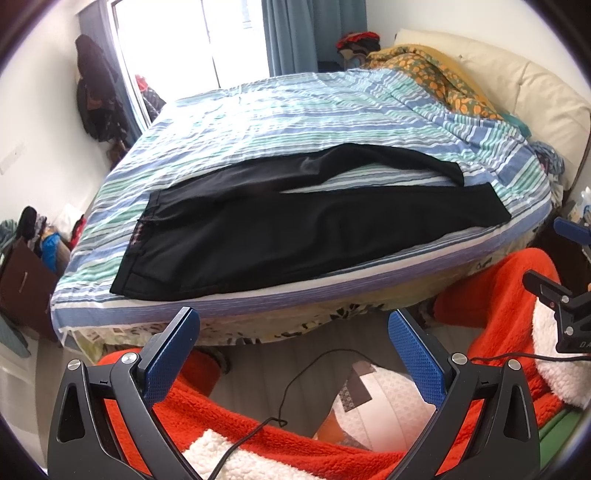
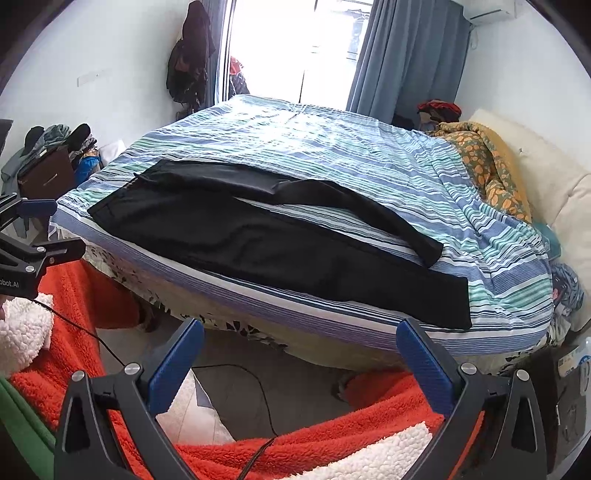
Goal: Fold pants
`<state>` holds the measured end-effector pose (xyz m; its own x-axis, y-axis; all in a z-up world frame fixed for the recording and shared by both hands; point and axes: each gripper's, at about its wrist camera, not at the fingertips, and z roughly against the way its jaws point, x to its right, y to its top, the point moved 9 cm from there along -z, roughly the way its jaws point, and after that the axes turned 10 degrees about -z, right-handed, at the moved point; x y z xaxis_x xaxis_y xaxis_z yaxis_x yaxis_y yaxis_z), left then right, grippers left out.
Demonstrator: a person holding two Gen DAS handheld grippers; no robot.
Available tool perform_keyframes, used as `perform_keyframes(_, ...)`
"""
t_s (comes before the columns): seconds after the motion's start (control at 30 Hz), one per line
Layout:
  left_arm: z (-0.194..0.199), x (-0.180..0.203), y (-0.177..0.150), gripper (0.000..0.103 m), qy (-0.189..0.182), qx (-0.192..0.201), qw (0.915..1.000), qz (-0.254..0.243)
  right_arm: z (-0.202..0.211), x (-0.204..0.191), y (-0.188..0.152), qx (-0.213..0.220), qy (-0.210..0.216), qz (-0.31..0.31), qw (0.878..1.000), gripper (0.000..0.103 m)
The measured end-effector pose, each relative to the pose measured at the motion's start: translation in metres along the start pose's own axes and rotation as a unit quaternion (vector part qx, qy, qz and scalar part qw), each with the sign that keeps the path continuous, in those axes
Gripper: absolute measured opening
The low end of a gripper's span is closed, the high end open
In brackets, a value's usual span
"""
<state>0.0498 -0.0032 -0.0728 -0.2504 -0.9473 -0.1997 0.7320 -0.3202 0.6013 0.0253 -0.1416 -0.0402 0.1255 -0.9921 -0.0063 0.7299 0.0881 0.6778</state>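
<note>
With the black pants (image 1: 295, 229) spread flat along the bed's (image 1: 258, 110) near edge, legs apart and seemingly unfolded, both the left gripper (image 1: 293, 343) and right gripper (image 2: 300, 354) hover short of it, jaws wide and empty, so folding likely starts with reaching for the far leg.

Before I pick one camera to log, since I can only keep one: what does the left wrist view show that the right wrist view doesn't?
Only the left wrist view shows the right gripper at its edge.

Only the right wrist view shows the air conditioner and the left gripper.

Both show the black pants spread flat on the striped bed, legs apart, unfolded, and that camera's own open fingers short of the mattress.
</note>
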Motion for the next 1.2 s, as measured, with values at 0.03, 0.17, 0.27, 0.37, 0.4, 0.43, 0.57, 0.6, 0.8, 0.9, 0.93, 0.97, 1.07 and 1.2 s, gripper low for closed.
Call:
perform_keyframes(0.03, 0.0000, -0.0003, -0.0002, 0.102, 0.000, 0.000, 1.0000, 0.000, 0.0004, 0.0000, 0.0003, 0.000, 0.000, 0.000, 1.000, 0.103)
perform_keyframes(0.17, -0.0002, 0.0004, -0.0002, 0.102, 0.000, -0.001, 1.0000, 0.002, 0.0003, 0.0001, -0.0001, 0.000, 0.000, 0.000, 1.000, 0.103)
perform_keyframes(0.27, -0.0008, -0.0003, -0.0003, 0.102, -0.001, -0.002, 1.0000, 0.003, -0.0003, 0.0004, 0.0004, -0.003, 0.000, 0.001, 1.000, 0.103)
perform_keyframes(0.37, -0.0011, 0.0002, -0.0005, 0.102, -0.001, -0.002, 1.0000, 0.003, -0.0006, 0.0001, 0.0009, -0.004, 0.000, 0.001, 1.000, 0.103)
perform_keyframes(0.4, -0.0012, 0.0004, -0.0007, 0.102, -0.001, -0.003, 1.0000, 0.003, -0.0003, 0.0003, 0.0009, -0.004, 0.000, 0.001, 1.000, 0.103)
perform_keyframes(0.43, -0.0016, -0.0003, -0.0012, 0.102, -0.001, -0.003, 1.0000, 0.004, -0.0007, 0.0000, 0.0008, -0.004, 0.000, 0.001, 1.000, 0.103)
perform_keyframes(0.57, -0.0019, -0.0001, -0.0013, 0.102, -0.001, -0.003, 1.0000, 0.003, -0.0007, -0.0001, 0.0007, -0.004, 0.000, 0.001, 1.000, 0.103)
perform_keyframes(0.6, -0.0017, -0.0002, -0.0013, 0.102, -0.001, -0.003, 1.0000, 0.003, -0.0008, 0.0001, 0.0006, -0.005, 0.001, 0.001, 1.000, 0.103)
perform_keyframes(0.8, -0.0015, 0.0000, -0.0012, 0.102, -0.001, -0.003, 1.0000, 0.004, -0.0012, -0.0001, 0.0005, -0.005, 0.000, 0.001, 1.000, 0.103)
perform_keyframes(0.9, -0.0016, 0.0000, -0.0011, 0.102, -0.001, -0.003, 1.0000, 0.004, -0.0013, 0.0001, 0.0003, -0.005, 0.000, 0.001, 1.000, 0.103)
perform_keyframes(0.93, -0.0015, 0.0001, -0.0011, 0.102, -0.001, -0.003, 1.0000, 0.004, -0.0013, 0.0000, 0.0003, -0.005, 0.000, 0.001, 1.000, 0.103)
perform_keyframes(0.97, -0.0017, 0.0001, -0.0012, 0.102, -0.001, -0.003, 1.0000, 0.004, -0.0013, 0.0001, 0.0003, -0.005, 0.000, 0.001, 1.000, 0.103)
perform_keyframes(1.07, -0.0016, 0.0003, -0.0013, 0.102, -0.001, -0.003, 1.0000, 0.004, -0.0013, 0.0001, 0.0002, -0.005, 0.001, 0.001, 1.000, 0.103)
perform_keyframes(1.2, -0.0016, 0.0002, -0.0012, 0.102, -0.001, -0.003, 1.0000, 0.003, -0.0013, -0.0007, -0.0002, -0.005, 0.000, 0.000, 1.000, 0.103)
